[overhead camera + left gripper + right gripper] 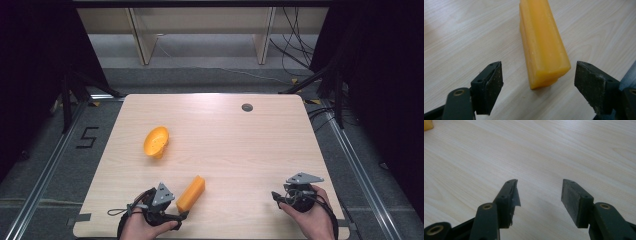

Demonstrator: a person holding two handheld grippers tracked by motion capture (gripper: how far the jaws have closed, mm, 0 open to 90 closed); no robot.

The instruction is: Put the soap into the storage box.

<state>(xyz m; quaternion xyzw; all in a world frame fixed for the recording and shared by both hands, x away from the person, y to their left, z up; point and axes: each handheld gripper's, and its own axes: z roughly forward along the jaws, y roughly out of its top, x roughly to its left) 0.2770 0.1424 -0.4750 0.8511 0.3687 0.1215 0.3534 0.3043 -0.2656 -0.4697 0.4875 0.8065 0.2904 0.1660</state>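
Left hand-held gripper (537, 86) gapes wide around the orange block's (542, 42) near end, pads not touching

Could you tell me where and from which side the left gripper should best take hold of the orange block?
Probably at the near end of the block, across its two long flat sides. It lies flat on the table, end-on to the left gripper, whose open jaws already stand either side of that end, so coming straight ahead along its length looks easiest.
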